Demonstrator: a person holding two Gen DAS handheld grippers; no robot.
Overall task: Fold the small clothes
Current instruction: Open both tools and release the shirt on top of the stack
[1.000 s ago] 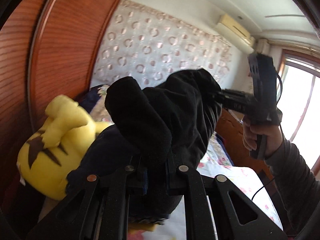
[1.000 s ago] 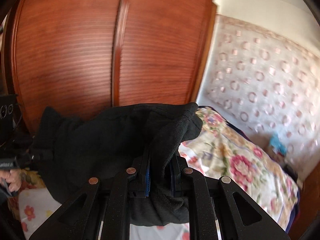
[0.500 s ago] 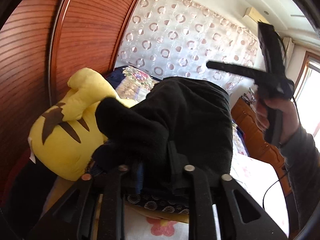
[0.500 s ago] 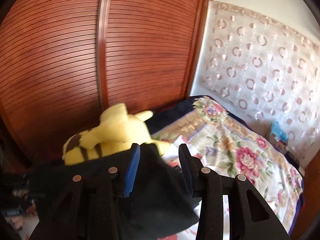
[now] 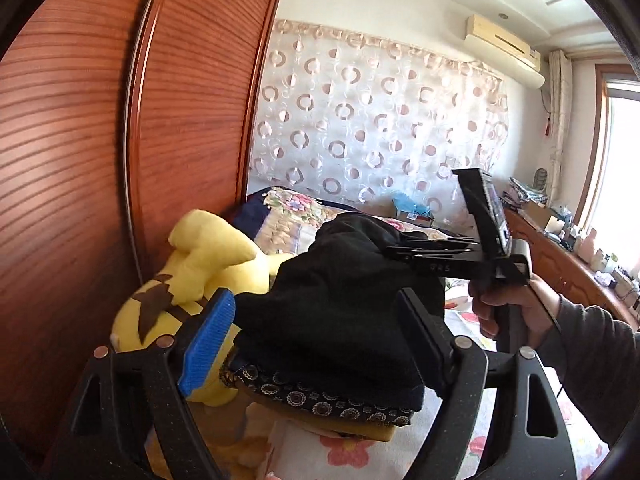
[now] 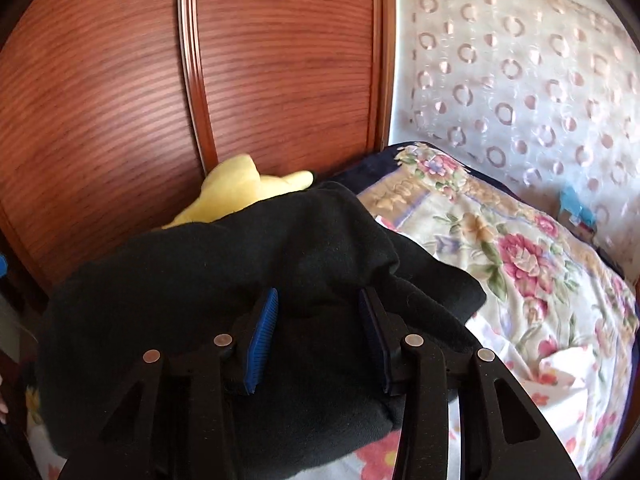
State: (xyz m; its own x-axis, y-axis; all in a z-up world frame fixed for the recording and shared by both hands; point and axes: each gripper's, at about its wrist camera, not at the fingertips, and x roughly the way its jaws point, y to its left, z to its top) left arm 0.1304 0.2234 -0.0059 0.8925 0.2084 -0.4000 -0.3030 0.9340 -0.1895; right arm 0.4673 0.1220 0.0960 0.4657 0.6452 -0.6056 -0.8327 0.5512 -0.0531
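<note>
Now, from the left wrist view, we see our left gripper (image 5: 316, 344) spread wide, with its blue pad (image 5: 208, 342) on one side and the black cloth (image 5: 340, 304) sitting loose between the 2 fingers, not pinched. The black cloth is bunched up and rests on top of a small pile of folded clothes (image 5: 332, 404), next to the yellow plush toy (image 5: 188, 280) by the wooden wardrobe (image 5: 100, 160). Farther off, we see our right hand (image 5: 504, 304) holding the right gripper (image 5: 400, 250) level, pointing across at the far side of the cloth; its fingers look close together from this side, but we cannot tell the gap from here. From the right wrist view, the right gripper (image 6: 316, 332) has its 2 blue pads (image 6: 262, 334) apart, and the black cloth (image 6: 224, 288) lies under and between them, not squeezed. The flowery bedspread (image 6: 520, 272) is just beside the cloth. We think the cloth has been set on the pile and the step in hand is letting go. Next, we think we should pull both grippers back gently so the cloth does not drag, then pat it flat if it stays lumpy.
</note>
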